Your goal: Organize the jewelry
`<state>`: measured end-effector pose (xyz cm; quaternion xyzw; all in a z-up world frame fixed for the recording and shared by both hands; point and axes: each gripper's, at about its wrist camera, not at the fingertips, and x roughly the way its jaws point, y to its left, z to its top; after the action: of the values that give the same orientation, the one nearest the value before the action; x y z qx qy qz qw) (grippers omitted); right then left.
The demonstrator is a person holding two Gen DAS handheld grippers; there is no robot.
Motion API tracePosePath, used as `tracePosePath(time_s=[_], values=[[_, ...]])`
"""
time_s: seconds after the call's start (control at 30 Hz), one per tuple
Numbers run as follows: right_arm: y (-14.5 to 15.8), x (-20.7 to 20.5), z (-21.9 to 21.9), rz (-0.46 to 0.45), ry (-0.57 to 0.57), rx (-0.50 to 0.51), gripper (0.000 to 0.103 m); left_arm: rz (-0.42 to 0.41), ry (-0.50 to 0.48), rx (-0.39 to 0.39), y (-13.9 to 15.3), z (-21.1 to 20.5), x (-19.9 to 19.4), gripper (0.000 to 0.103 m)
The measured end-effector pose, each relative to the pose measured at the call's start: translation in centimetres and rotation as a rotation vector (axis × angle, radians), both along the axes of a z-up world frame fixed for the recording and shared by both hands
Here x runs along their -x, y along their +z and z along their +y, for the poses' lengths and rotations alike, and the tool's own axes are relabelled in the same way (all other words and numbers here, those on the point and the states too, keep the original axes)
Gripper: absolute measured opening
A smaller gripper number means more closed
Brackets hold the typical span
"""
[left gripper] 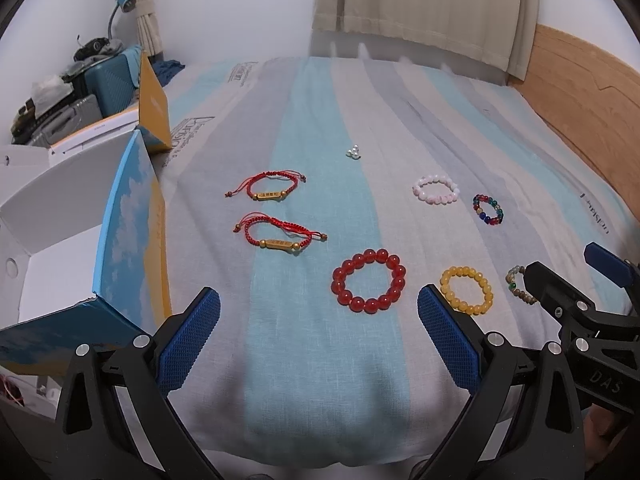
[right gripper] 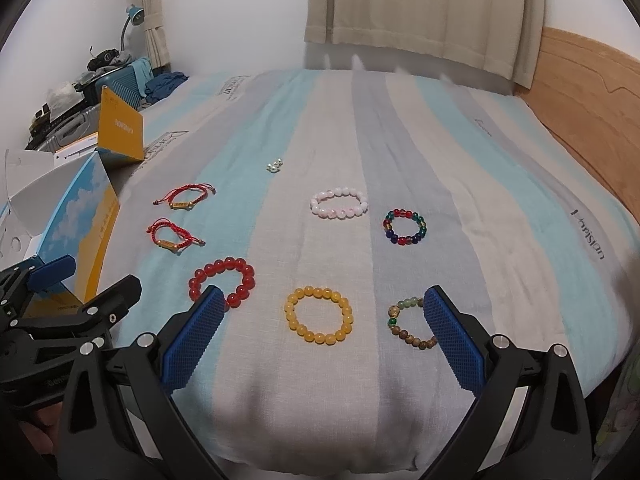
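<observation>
Several bracelets lie on the striped bed sheet (left gripper: 312,128). Two red cord bracelets (left gripper: 276,236) lie at the left, a red bead bracelet (left gripper: 368,286) in front, a yellow bead bracelet (right gripper: 318,314), a brown bead bracelet (right gripper: 408,322), a pink one (right gripper: 339,203), a multicolour one (right gripper: 405,227) and small pearls (right gripper: 275,166) farther back. An open white box (left gripper: 48,240) with blue-yellow flaps stands at the left. My left gripper (left gripper: 318,338) is open and empty before the red bead bracelet. My right gripper (right gripper: 324,338) is open and empty over the yellow bracelet.
A wooden headboard (right gripper: 588,92) runs along the right. Curtains (right gripper: 420,8) hang behind the bed. Suitcases and clutter (left gripper: 80,88) and a blue desk lamp (left gripper: 124,2) stand at the far left. My right gripper also shows in the left wrist view (left gripper: 568,280), beside the brown bracelet.
</observation>
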<state>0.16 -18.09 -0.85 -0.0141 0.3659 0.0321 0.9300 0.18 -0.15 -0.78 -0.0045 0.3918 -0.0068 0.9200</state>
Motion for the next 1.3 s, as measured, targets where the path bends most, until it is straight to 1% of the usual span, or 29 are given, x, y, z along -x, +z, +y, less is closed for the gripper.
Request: tracePosePath(time_s=[1.3], values=[[0.03,-0.05,-0.15,0.002,-0.005,0.005,0.096,-0.012,0.004,0.000,0.32,0.46,0.00,0.097]])
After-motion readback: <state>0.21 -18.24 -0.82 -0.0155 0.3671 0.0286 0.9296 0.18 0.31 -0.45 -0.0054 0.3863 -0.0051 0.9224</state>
